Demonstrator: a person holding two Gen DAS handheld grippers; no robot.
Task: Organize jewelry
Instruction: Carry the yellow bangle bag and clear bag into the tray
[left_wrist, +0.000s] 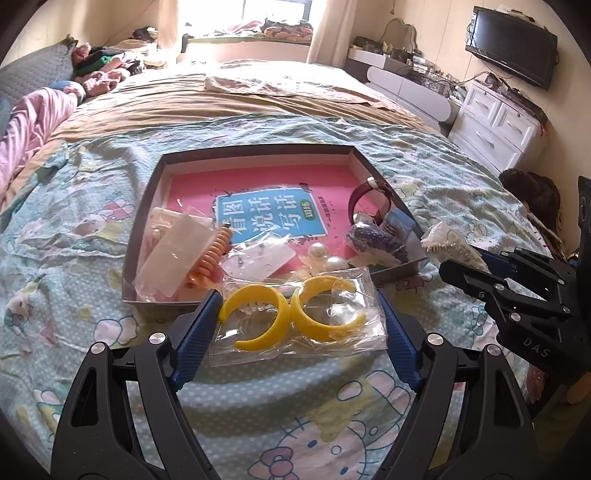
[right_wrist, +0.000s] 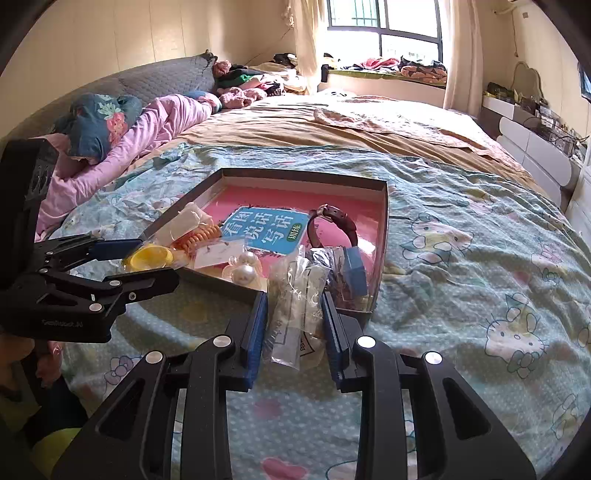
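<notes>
My left gripper (left_wrist: 297, 299) is shut on a clear bag (left_wrist: 295, 314) that holds two yellow hoop earrings (left_wrist: 258, 317). The bag spans the wide gap between the blue pads, just above the bedsheet. My right gripper (right_wrist: 294, 297) is shut on a crumpled clear packet (right_wrist: 295, 306); it also shows at the right of the left wrist view as the right gripper (left_wrist: 461, 258). Both hang at the near edge of a shallow dark box (left_wrist: 258, 149) (right_wrist: 295, 175). Inside it lie a pink book, an orange spiral tie (left_wrist: 214, 254), pearls (left_wrist: 332, 262) and a dark-strapped watch (left_wrist: 373, 199).
The box rests on a cartoon-cat bedsheet (right_wrist: 480, 277). A pink quilt (right_wrist: 155, 122) and pillows lie at the far left. A white dresser (left_wrist: 495, 125) and a wall TV (left_wrist: 513, 55) stand right of the bed. Dark hair (left_wrist: 532, 192) shows at the bed's right edge.
</notes>
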